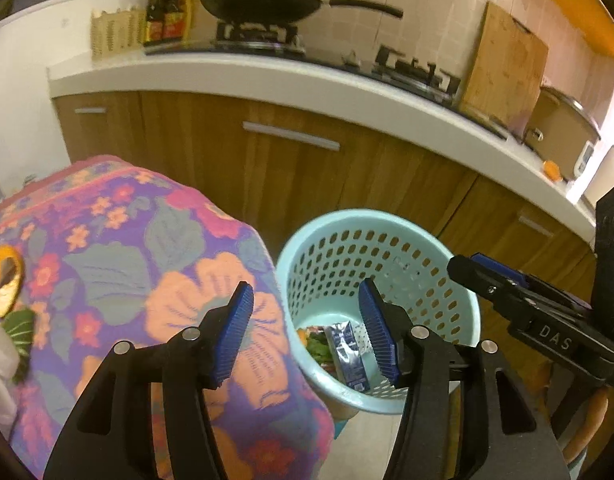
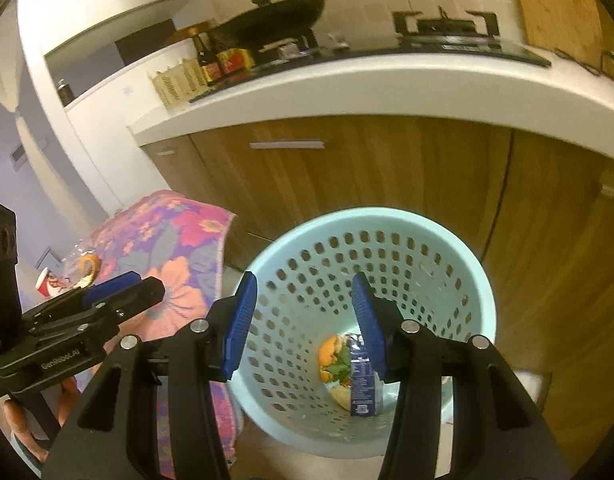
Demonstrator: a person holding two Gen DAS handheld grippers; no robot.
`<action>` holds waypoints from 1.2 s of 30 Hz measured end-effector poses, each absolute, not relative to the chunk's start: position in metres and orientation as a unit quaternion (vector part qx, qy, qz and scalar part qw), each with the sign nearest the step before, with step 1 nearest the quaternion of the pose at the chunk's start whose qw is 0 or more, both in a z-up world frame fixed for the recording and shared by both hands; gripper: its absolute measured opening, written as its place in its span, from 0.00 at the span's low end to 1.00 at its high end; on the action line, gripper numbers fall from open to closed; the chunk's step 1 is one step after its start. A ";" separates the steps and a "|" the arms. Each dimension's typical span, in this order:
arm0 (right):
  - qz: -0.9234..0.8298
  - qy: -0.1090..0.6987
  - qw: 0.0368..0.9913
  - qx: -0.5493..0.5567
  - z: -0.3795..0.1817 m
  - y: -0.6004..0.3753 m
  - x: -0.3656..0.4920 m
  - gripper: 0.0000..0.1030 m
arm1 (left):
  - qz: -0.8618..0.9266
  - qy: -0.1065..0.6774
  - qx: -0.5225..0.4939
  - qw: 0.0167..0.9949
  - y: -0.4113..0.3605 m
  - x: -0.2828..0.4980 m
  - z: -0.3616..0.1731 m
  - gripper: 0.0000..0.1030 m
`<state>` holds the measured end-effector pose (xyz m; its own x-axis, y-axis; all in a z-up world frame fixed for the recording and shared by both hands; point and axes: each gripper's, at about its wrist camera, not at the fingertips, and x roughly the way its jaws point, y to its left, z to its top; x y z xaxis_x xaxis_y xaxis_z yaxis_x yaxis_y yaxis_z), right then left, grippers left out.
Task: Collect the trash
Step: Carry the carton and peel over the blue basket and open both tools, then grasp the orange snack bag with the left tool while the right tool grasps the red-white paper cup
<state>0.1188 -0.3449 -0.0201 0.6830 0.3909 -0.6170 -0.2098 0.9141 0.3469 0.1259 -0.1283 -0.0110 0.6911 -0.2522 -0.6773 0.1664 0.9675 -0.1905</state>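
A light blue perforated trash basket [image 1: 327, 240] [image 2: 459, 240] stands on the floor beside a table with a floral cloth [image 1: 127, 248] [image 2: 163, 240]. Inside it lie a blue carton [image 1: 349, 354] [image 2: 363, 384], leafy scraps [image 1: 317, 346] and orange peel [image 2: 329, 358]. My left gripper [image 1: 307, 332] is open and empty, over the table's edge and the basket's rim. My right gripper [image 2: 303, 320] is open and empty above the basket's mouth. On the cloth lie an orange peel [image 1: 7, 280] [image 2: 89, 266], a green leaf [image 1: 21, 328] and a red cup [image 2: 51, 282].
A kitchen counter [image 1: 307, 80] with wooden cabinets [image 1: 291, 168] runs behind the basket. On it stand a stove with a black wok [image 1: 263, 2], sauce bottles [image 1: 165, 14], a cutting board [image 1: 503, 68] and a pot [image 1: 563, 128].
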 end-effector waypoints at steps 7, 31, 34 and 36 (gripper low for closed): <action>0.203 0.345 0.911 0.097 0.004 -0.305 0.106 0.44 | -0.115 0.333 -0.085 0.932 -0.089 0.089 0.024 0.54; 0.354 0.306 0.882 -0.057 0.043 -0.090 0.073 0.52 | 0.168 0.213 -0.128 0.954 0.147 -0.044 0.077 0.73; 0.372 0.302 0.875 -0.072 0.043 -0.063 0.071 0.52 | 0.218 0.217 -0.142 0.941 0.187 -0.057 0.069 0.73; 0.383 0.303 0.869 -0.081 0.042 -0.044 0.070 0.52 | 0.245 0.222 -0.148 0.932 0.211 -0.064 0.062 0.73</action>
